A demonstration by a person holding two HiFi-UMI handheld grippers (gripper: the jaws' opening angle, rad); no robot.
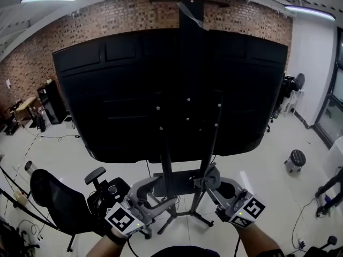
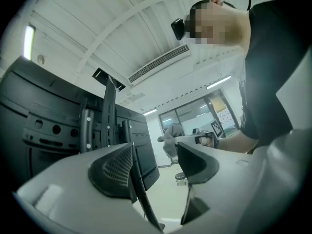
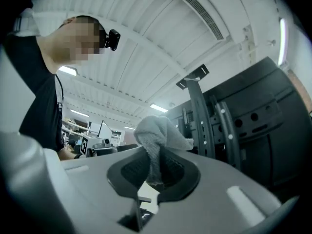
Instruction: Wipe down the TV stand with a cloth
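The TV stand (image 1: 188, 143) is a black column with two slanted rails and a legged base (image 1: 185, 214); it carries a big black screen seen from the back (image 1: 107, 100). In the right gripper view the rails (image 3: 222, 130) rise just beyond the jaws. My right gripper (image 1: 211, 180) (image 3: 155, 172) is shut on a grey cloth (image 3: 161, 133) that bunches above its pads, close to the stand's lower shelf. The left gripper view also shows that cloth (image 2: 169, 139). My left gripper (image 1: 153, 194) (image 2: 156, 167) is open, low beside the base, with nothing gripped.
A black office chair (image 1: 59, 202) stands at the lower left, a small round stool (image 1: 295, 159) at the right. Cables trail over the white floor (image 1: 64, 159). A brick wall (image 1: 107, 20) runs behind the screen, with a dark cabinet (image 1: 51, 103) at far left.
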